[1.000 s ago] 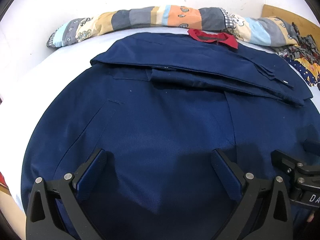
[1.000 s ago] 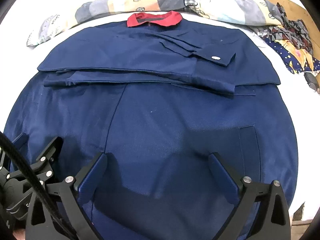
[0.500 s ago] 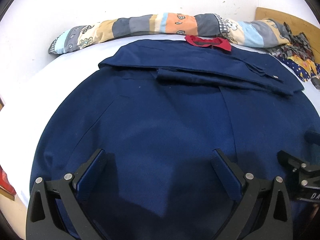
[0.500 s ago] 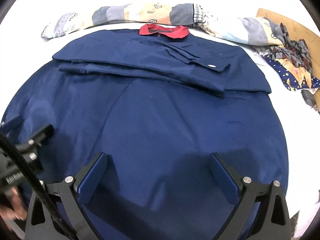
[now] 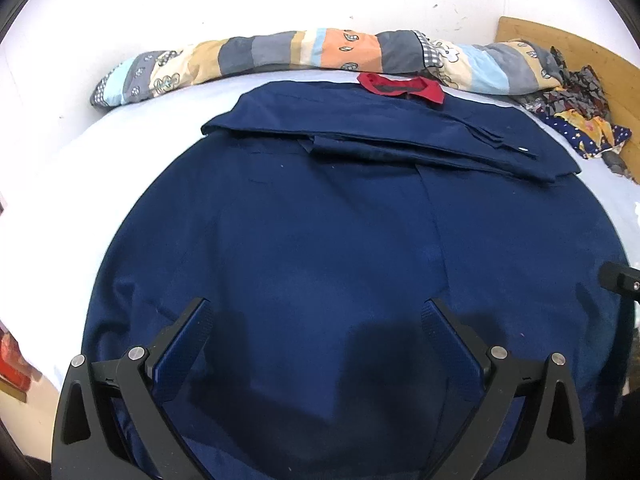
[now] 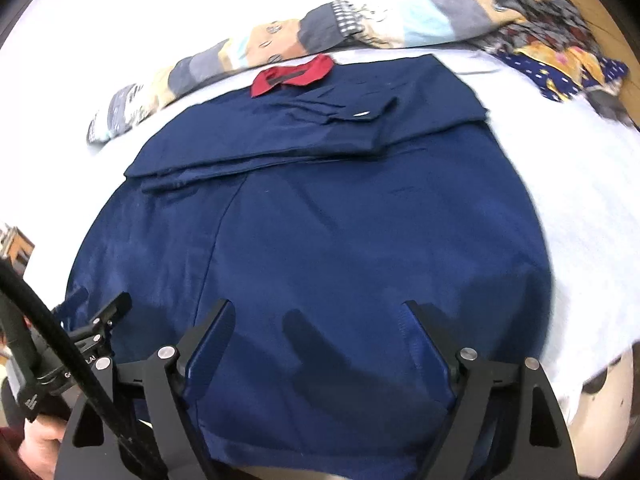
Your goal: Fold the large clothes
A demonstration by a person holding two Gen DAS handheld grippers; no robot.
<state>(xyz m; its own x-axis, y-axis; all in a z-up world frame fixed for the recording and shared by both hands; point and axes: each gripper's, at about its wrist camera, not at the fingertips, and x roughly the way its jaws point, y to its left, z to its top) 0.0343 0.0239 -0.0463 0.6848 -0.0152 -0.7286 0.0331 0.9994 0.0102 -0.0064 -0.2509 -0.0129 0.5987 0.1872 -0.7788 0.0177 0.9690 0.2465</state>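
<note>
Left hand-held gripper (image 5: 314, 322) is spread wide over the navy coat (image 5: 340, 240) lying flat on the bed (image 5: 60, 184) (red collar (image 5: 402, 87) at 12 o'clock). Right hand-held gripper (image 6: 318, 326) has been narrowing but is apart, gripping nothing.

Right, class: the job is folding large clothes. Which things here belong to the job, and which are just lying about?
Belongs to the job:
- navy garment with red collar, sleeves folded in
- left gripper
- right gripper

Just lying about:
- patchwork quilt roll
- patterned cloth pile
- white bed sheet
</note>
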